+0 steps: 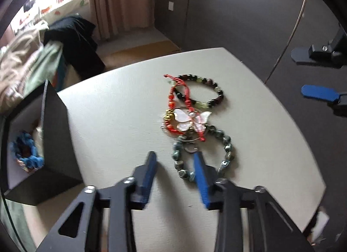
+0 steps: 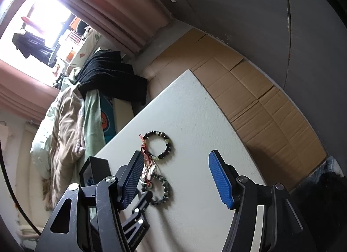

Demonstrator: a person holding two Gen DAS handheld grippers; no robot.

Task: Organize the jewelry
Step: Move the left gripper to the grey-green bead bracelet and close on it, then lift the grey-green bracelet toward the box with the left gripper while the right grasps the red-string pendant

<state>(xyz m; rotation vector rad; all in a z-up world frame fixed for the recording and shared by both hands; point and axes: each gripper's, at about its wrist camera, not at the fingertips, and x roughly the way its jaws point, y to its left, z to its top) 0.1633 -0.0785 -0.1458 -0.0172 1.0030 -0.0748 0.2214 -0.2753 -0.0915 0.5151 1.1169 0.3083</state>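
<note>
Looking along the left gripper, its two blue-padded fingers stand apart with bare table between them. The right-hand finger lies inside the loop of the green bead bracelet, with the beads outside the gap, so nothing is pinched. That bracelet lies tangled with the butterfly pendant, a red cord bracelet and a dark bead bracelet, all touching in a chain near the middle of the table. A black box stands at the left edge, with something blue already inside. The likely trouble: a close here would meet only air or nick one bead, and any lift of the green loop could drag the pendant and red cord along, since they overlap it.

From the right wrist, the right gripper hangs spread wide above the table, holding nothing, well clear of the jewelry. The left gripper's black linkage shows just beside the green bracelet. Blur hides how tightly the cords are knotted, so a snag seems possible; pulled sideways, the pile might slide towards the table edge.
</note>
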